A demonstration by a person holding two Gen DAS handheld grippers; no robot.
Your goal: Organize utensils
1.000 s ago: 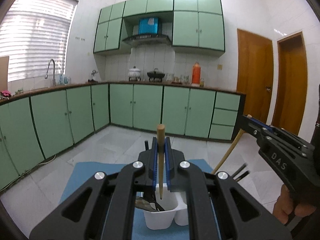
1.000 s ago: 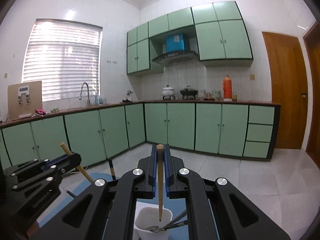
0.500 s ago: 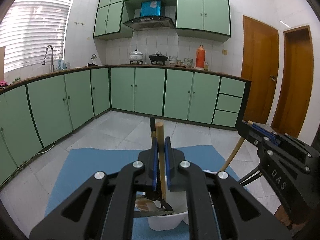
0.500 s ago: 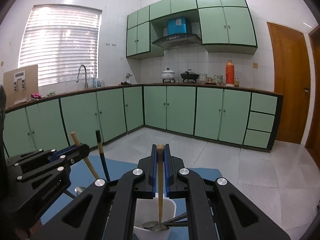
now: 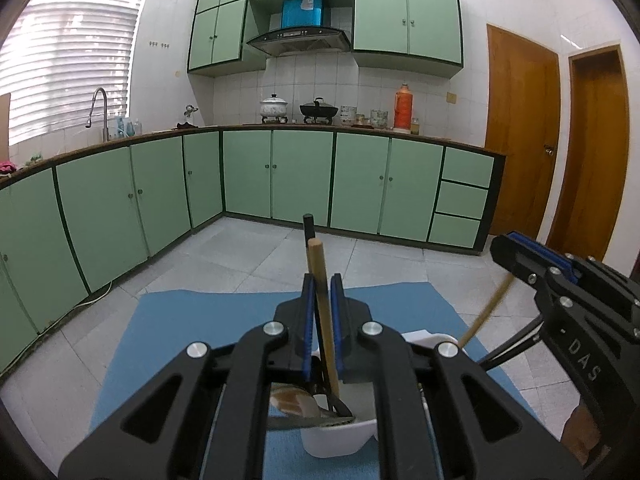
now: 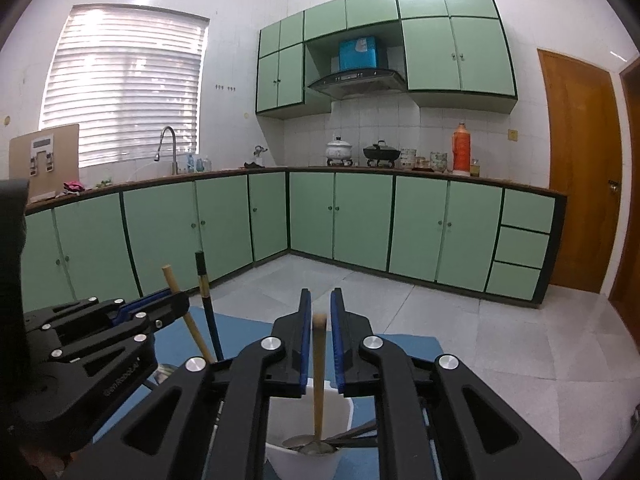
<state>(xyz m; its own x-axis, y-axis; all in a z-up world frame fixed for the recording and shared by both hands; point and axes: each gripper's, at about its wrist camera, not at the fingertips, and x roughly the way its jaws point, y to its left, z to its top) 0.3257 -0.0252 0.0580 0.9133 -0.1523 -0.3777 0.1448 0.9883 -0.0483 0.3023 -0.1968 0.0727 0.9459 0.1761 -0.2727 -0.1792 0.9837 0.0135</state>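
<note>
My left gripper (image 5: 321, 280) is open, its pads a little apart from a wooden-handled utensil (image 5: 322, 312) that stands tilted in a white holder (image 5: 340, 436) on the blue mat (image 5: 200, 328). A black-handled utensil (image 5: 309, 226) stands behind it. My right gripper (image 6: 321, 296) is open around a second wooden-handled utensil (image 6: 319, 376), which stands in the white holder's other cup (image 6: 304, 460) with its spoon end down among metal spoons. The left gripper also shows in the right wrist view (image 6: 176, 304), and the right gripper in the left wrist view (image 5: 516, 248).
Green base cabinets (image 5: 300, 176) run along the far walls, with a sink tap (image 5: 98, 110) at left and pots on the counter. Two wooden doors (image 5: 520, 140) stand at right. Tiled floor (image 6: 500, 332) surrounds the mat.
Both grippers have lowered toward the holder and opened. Each wooden utensil has dropped into its cup; the left one now leans free between the pads.
</note>
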